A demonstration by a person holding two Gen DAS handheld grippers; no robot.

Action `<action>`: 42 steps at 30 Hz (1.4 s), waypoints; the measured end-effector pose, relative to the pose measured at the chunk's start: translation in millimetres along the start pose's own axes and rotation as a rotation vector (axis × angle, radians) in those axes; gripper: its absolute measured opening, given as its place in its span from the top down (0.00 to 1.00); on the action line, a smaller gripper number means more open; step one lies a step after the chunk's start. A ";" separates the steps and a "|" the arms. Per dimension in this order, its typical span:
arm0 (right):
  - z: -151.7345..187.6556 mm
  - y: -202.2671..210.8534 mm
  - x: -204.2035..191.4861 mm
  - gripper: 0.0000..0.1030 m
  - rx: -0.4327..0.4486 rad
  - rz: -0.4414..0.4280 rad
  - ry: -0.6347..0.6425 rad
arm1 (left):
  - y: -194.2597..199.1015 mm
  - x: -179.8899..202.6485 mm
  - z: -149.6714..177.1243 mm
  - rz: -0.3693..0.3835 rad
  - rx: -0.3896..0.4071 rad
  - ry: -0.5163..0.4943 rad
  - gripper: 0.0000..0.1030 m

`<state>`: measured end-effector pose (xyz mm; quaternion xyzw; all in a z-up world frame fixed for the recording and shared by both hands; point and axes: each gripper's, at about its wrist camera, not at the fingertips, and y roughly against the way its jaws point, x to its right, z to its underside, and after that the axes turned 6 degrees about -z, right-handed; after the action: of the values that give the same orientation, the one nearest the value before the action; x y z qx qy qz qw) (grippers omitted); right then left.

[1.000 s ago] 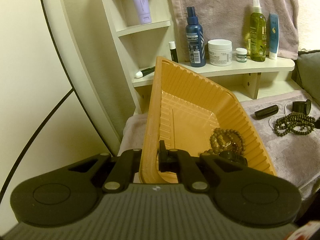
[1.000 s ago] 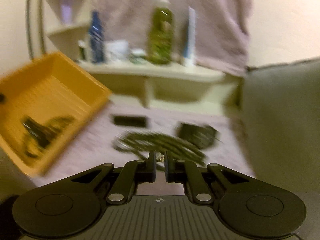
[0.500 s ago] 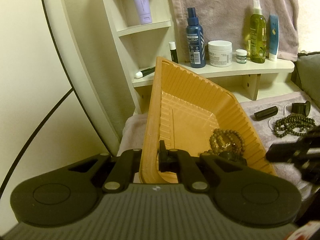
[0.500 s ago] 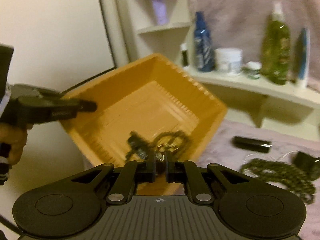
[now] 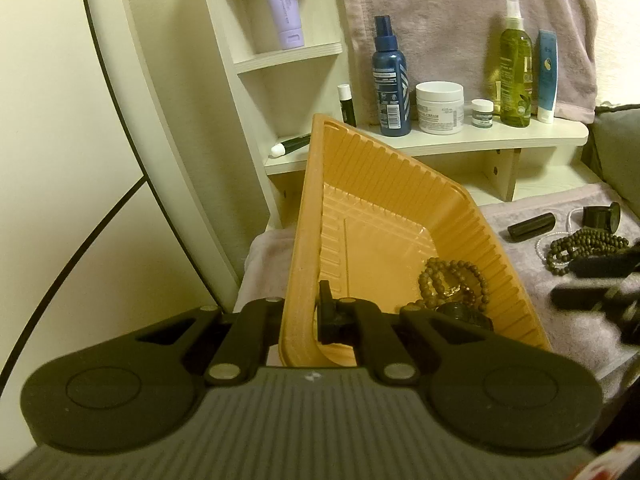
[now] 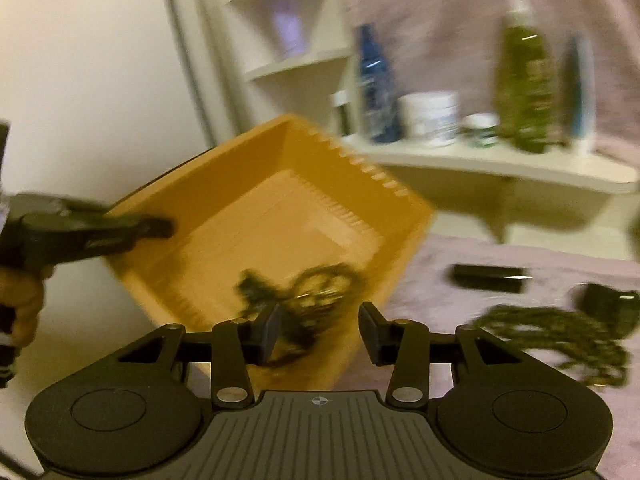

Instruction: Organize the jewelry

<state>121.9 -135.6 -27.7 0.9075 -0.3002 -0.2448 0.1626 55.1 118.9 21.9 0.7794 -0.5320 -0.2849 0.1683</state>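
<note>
My left gripper [image 5: 301,316] is shut on the left rim of an orange ribbed tray [image 5: 384,216] and holds it tilted. A brown bead bracelet [image 5: 454,280] and a dark piece [image 5: 464,314] lie in the tray's low corner. My right gripper [image 6: 319,330] is open and empty just above the tray's near edge [image 6: 372,264]; the view is blurred. It shows blurred at the right of the left wrist view [image 5: 592,280]. A dark bead necklace [image 5: 584,246] lies on the lilac towel [image 5: 568,328] to the right, also in the right wrist view [image 6: 560,340].
A black tube [image 5: 531,227], a small black holder [image 5: 602,216] and a white bead strand [image 5: 541,246] lie on the towel. A cream shelf [image 5: 480,140] behind carries bottles and jars. A grey cushion [image 5: 618,152] stands at far right.
My right gripper swung from the towel to the tray with a small shiny piece, then opened; the piece is no longer between its fingers. The left gripper and tray stayed still.
</note>
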 end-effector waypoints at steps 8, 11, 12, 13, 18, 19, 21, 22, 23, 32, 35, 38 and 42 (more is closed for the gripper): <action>24.1 47.9 57.7 0.57 0.039 0.282 -0.131 | -0.1 0.5 0.2 -0.001 0.000 0.000 0.96; 35.0 57.4 75.7 0.57 0.013 0.352 -0.150 | -0.2 0.1 0.2 -0.001 0.000 -0.001 0.96; 38.2 59.6 81.0 0.57 0.008 0.375 -0.154 | -0.3 0.3 0.4 -0.001 0.000 0.000 0.96; 40.8 60.7 85.6 0.57 -0.001 0.395 -0.152 | -0.2 0.2 0.4 -0.001 0.000 -0.001 0.96; 50.3 59.0 97.0 0.62 -0.034 0.427 -0.119 | -0.2 0.3 0.6 -0.003 -0.002 -0.005 0.96; 51.1 56.8 98.0 0.67 -0.041 0.427 -0.111 | -0.4 0.6 0.3 -0.004 -0.002 -0.007 0.96; 51.2 49.9 102.6 0.72 -0.057 0.423 -0.103 | -0.4 0.7 0.1 -0.006 -0.003 -0.008 0.96; 51.6 45.5 105.1 0.75 -0.066 0.420 -0.103 | -0.5 1.2 -0.1 -0.007 -0.003 -0.008 0.96; 52.3 42.2 107.1 0.78 -0.076 0.417 -0.102 | -0.6 1.5 -0.2 -0.007 -0.003 -0.009 0.96; 46.3 24.9 115.5 0.80 -0.085 0.438 -0.051 | -1.7 2.2 -1.1 -0.011 -0.007 -0.011 0.96; 43.5 20.2 116.5 0.80 -0.087 0.445 -0.035 | -1.7 2.3 -1.2 -0.010 -0.007 -0.010 0.96; 41.9 16.8 116.4 0.80 -0.089 0.450 -0.022 | -1.9 2.3 -1.0 -0.011 -0.006 -0.011 0.96; 42.0 12.7 113.6 0.80 -0.093 0.463 0.020 | -1.9 2.4 -1.1 -0.012 -0.006 -0.012 0.96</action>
<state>172.7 -222.5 -96.1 0.8084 -0.4871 -0.2054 0.2591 57.8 117.4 21.1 0.7803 -0.5276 -0.2921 0.1659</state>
